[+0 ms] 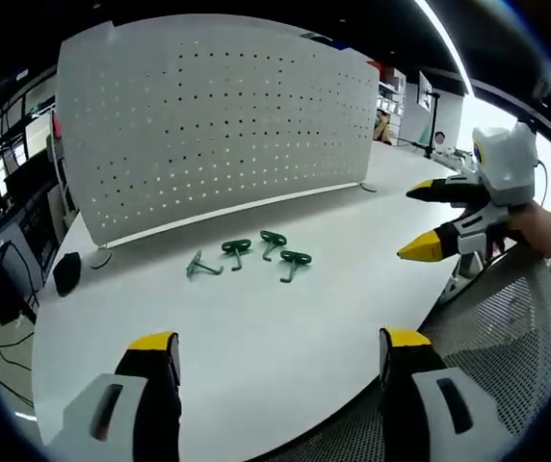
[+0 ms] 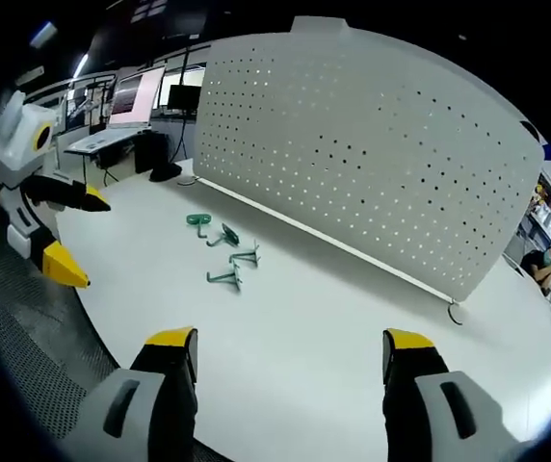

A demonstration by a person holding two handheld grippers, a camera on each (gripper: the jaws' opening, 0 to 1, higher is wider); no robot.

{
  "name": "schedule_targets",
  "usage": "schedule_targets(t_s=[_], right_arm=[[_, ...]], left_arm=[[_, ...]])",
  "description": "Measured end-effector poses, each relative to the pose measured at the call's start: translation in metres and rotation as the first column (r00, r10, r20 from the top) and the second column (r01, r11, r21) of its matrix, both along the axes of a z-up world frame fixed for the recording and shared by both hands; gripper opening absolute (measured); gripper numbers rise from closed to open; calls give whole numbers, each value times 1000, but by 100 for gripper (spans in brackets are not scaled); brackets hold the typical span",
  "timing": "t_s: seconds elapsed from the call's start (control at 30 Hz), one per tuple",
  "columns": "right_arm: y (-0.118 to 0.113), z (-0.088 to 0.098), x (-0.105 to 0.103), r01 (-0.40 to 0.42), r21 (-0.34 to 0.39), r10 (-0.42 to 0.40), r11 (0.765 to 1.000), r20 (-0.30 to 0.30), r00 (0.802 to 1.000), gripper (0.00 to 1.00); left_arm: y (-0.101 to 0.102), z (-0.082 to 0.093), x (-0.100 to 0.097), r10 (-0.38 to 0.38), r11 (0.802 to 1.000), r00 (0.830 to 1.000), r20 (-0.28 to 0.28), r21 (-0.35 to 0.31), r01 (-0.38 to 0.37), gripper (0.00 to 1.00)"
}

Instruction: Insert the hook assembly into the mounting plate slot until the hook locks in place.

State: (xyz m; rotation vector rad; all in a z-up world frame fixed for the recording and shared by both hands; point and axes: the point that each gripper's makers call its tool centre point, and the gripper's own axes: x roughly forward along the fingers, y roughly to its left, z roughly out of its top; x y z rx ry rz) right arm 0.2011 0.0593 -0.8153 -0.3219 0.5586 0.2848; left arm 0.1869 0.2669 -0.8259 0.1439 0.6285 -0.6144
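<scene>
White pegboard point(image 1: 218, 115) dotted with a regular grid of small holes. Plain white worktop point(image 1: 256, 337). Four dark green hooks point(image 1: 251, 254). Each gripper point(image 1: 275, 356) is grey with black jaws and yellow tips.

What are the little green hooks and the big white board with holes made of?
The green hooks look like bent metal wire with a shiny green coating, judging by their thin, stiff, curved shapes; plastic is possible. The white board looks like thin painted sheet metal: it is flat, smooth and matte, with neat rows of punched holes. It stands upright on the white table.
</scene>
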Motion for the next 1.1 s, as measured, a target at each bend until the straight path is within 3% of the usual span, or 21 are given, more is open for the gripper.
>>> schedule_targets(t_s=[1.1], right_arm=[[-3, 5, 1, 13, -2, -13, 1000, 31, 999, 75]], left_arm=[[1, -3, -1, 0, 1000, 1000, -7, 9, 0, 88]])
